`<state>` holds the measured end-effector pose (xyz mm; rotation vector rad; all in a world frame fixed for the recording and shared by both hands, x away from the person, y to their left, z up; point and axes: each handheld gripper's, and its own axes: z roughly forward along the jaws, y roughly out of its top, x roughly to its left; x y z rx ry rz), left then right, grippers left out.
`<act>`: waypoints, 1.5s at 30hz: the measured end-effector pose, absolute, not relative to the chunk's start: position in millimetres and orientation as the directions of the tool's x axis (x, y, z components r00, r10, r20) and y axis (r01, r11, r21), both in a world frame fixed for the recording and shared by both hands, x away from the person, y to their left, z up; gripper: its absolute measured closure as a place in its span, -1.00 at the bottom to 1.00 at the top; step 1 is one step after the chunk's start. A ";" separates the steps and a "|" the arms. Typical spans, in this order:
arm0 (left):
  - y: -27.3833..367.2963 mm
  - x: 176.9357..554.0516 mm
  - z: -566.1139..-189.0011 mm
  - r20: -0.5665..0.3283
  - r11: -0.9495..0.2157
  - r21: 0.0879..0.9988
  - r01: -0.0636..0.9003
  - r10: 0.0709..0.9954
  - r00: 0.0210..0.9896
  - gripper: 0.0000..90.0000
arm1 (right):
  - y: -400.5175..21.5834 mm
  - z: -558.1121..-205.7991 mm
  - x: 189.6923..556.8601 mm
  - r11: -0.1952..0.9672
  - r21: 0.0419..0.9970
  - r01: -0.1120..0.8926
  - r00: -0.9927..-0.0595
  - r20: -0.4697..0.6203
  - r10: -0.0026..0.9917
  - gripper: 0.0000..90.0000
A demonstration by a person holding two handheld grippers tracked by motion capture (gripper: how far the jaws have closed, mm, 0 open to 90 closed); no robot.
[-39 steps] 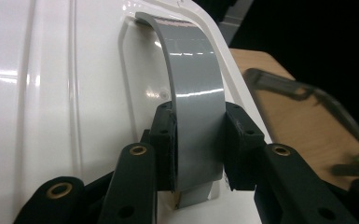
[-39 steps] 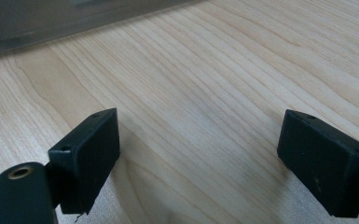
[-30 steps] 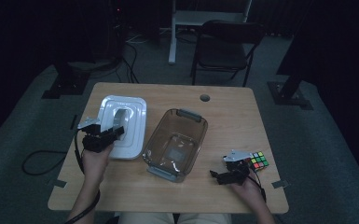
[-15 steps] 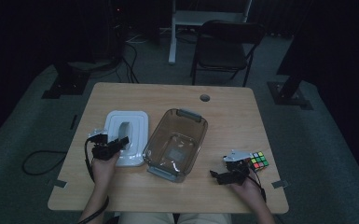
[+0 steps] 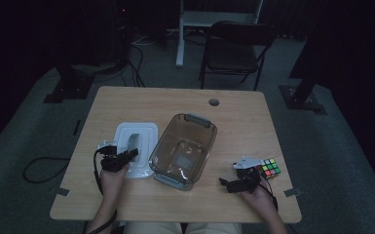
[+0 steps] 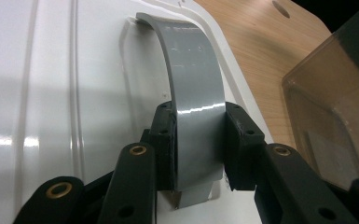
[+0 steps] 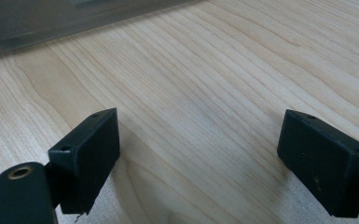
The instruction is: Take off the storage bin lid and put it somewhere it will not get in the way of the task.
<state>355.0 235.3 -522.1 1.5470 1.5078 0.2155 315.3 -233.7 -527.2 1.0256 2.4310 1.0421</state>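
Sitting on the wooden table (image 5: 126, 200) are one white lid (image 5: 136, 148), one clear brown bin (image 5: 182, 151) and one colour cube (image 5: 270, 167), while the left gripper (image 6: 198, 144) is clamping the lid's grey handle (image 6: 193, 79) between its jaws and the right gripper (image 7: 198, 158) is gaping wide over bare wood.

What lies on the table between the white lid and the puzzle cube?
In the high view, the clear brownish bin stands between the white lid and the puzzle cube. The right gripper, jaws open, sits beside the cube.
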 end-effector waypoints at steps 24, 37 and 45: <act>227.2 347.4 -484.9 -0.314 0.042 0.771 0.635 0.893 0.322 -0.77 | -233.4 -527.2 315.6 0.477 0.723 0.500 -0.692 0.002 0.722 -0.73; 198.9 349.9 -473.3 -0.147 -0.177 0.772 0.611 0.885 0.442 -0.99 | -219.7 -519.3 317.7 0.381 0.744 0.549 -0.611 0.046 0.790 -0.74; 188.4 351.5 -470.6 -0.138 -0.192 0.774 0.603 0.878 0.458 -0.99 | -198.7 -499.7 314.0 0.337 0.791 0.511 -0.586 0.034 0.809 -0.74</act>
